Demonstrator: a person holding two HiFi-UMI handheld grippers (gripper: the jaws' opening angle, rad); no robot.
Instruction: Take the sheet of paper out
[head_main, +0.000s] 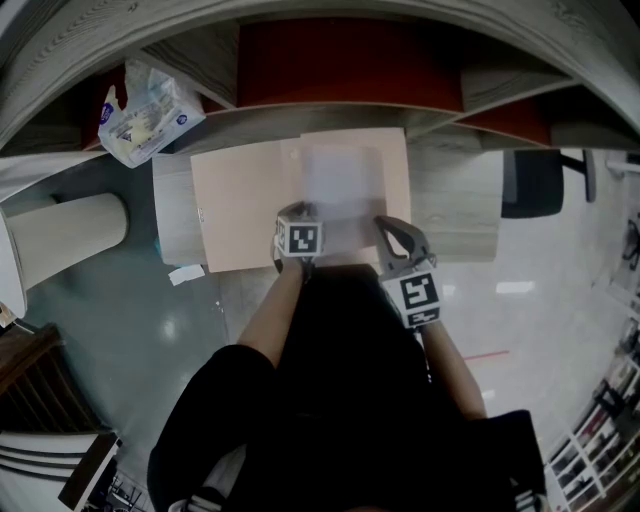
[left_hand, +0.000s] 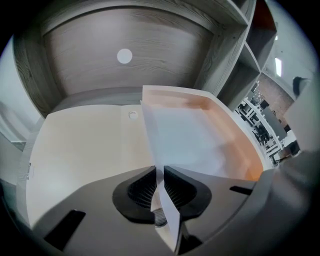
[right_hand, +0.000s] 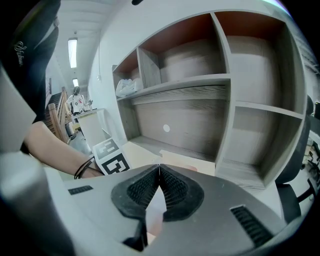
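A beige folder (head_main: 240, 210) lies open on the low wooden shelf board, with a white sheet of paper (head_main: 343, 185) in its right half. In the left gripper view the sheet (left_hand: 185, 140) runs edge-on between the pads of my left gripper (left_hand: 159, 172), which is shut on its near edge. From the head view, my left gripper (head_main: 299, 228) points steeply down at the folder's near edge. My right gripper (head_main: 384, 224) is at the folder's near right corner, jaws shut (right_hand: 159, 167). The folder's right cover (left_hand: 235, 135) curves up there, seemingly pinched by it.
An open wooden shelf unit (right_hand: 235, 95) rises behind the folder, with a white round sticker (left_hand: 124, 56) on its back panel. A plastic bag (head_main: 148, 112) sits on the shelf at left. A white cylinder (head_main: 70, 235) stands on the floor left, a dark chair (head_main: 535, 182) right.
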